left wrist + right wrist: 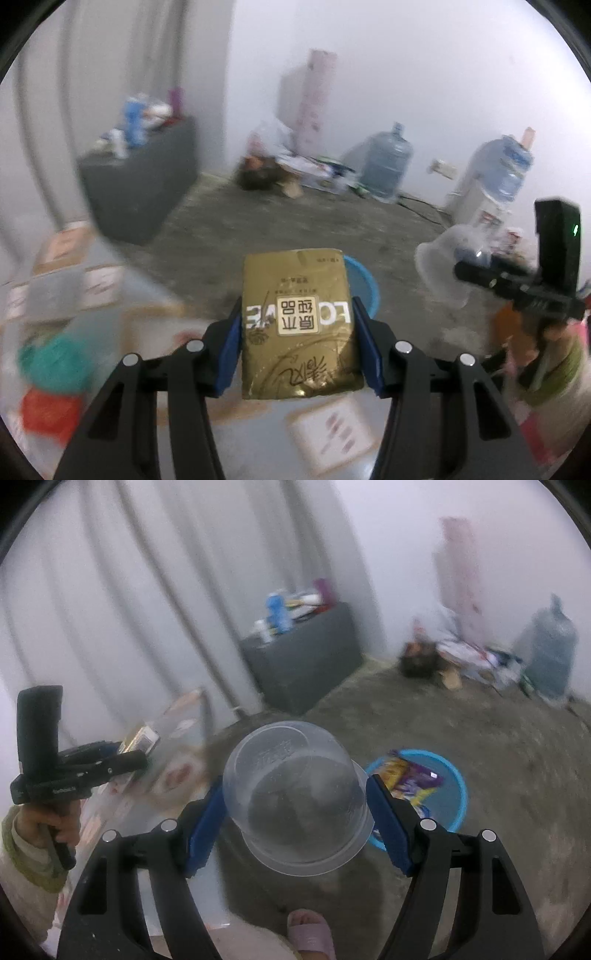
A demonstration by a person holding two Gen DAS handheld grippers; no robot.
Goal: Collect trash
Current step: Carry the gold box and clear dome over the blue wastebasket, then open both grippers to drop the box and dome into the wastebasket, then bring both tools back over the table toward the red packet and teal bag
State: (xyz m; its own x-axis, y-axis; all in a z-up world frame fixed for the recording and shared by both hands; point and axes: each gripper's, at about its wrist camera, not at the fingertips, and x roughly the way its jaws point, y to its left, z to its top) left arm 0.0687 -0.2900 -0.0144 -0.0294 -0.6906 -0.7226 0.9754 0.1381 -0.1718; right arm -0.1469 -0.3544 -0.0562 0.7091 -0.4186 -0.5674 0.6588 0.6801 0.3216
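Observation:
My left gripper (297,314) is shut on a gold foil pack (295,332) with white lettering, its blue pads (231,343) pressing both long sides. Just behind the pack shows the rim of a blue basin (365,291). My right gripper (295,786) is shut on a clear plastic bowl (295,812), held bottom away from the camera. On the floor to its right stands the blue basin (456,786) holding colourful wrappers (406,779). Each view shows the other gripper off to the side: the right gripper (469,273) with the clear bowl (439,266), the left gripper (125,764) with the gold pack (142,738).
A dark grey cabinet (306,661) with bottles on top stands by the curtain. Litter (280,173) and water jugs (388,162) line the far wall. A glass-topped table (173,760) with papers lies to the left. A foot in a pink slipper (310,934) is on the floor below.

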